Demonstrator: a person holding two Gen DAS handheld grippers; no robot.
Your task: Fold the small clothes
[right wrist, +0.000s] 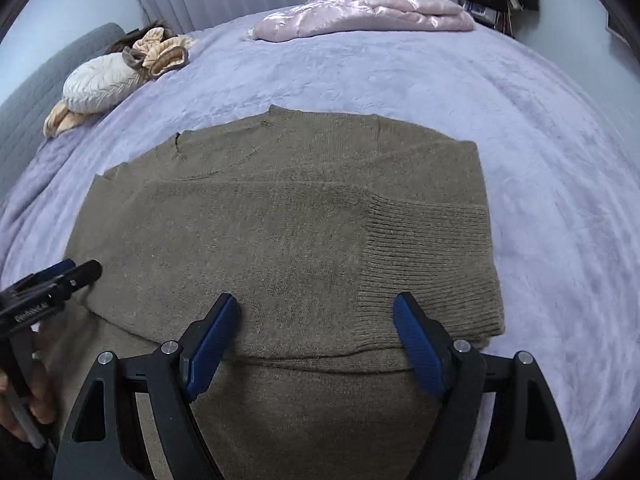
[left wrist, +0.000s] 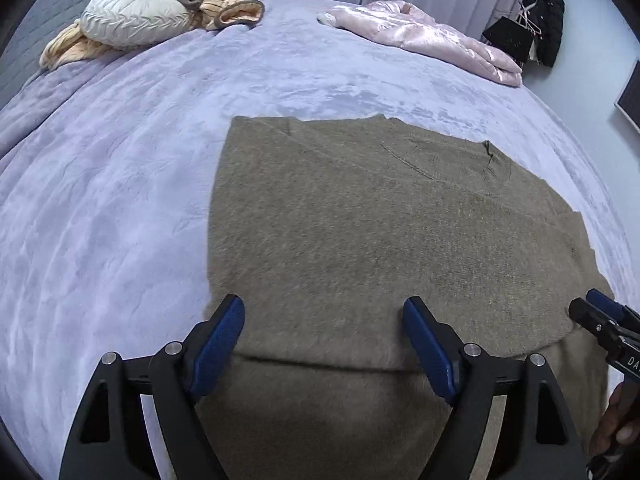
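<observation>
Both of my tongs hang over the folded brown sweater [left wrist: 360,216], and both are spread wide with nothing pinched between them. Between the blue pads of my left tongs [left wrist: 324,312] I see only the sweater's near fold; the same goes for my right tongs [right wrist: 316,308], whose right pad sits just over the ribbed cuff [right wrist: 432,264] of a sleeve laid across the top of the garment. That sweater lies flat on the bed [left wrist: 120,200], on its lavender plush blanket, roughly in the middle and close to me, folded into a squarish block with a lower layer sticking out toward me under the top fold. From the left wrist view, my right tongs poke in at the right edge, near the sweater's right side; from the right wrist view, my left tongs show at the left edge, by the sweater's left corner, with my hand [right wrist: 36,392] gripping the handle. Farther back on the bed lies a shiny pink jacket [left wrist: 432,40], well apart from the sweater, and by the grey headboard [left wrist: 48,12] a cream round cushion [left wrist: 136,16] rests against a peach knitted garment [left wrist: 220,4]. Dark clothes on hangers [left wrist: 536,24] show beyond the bed's far right corner.
</observation>
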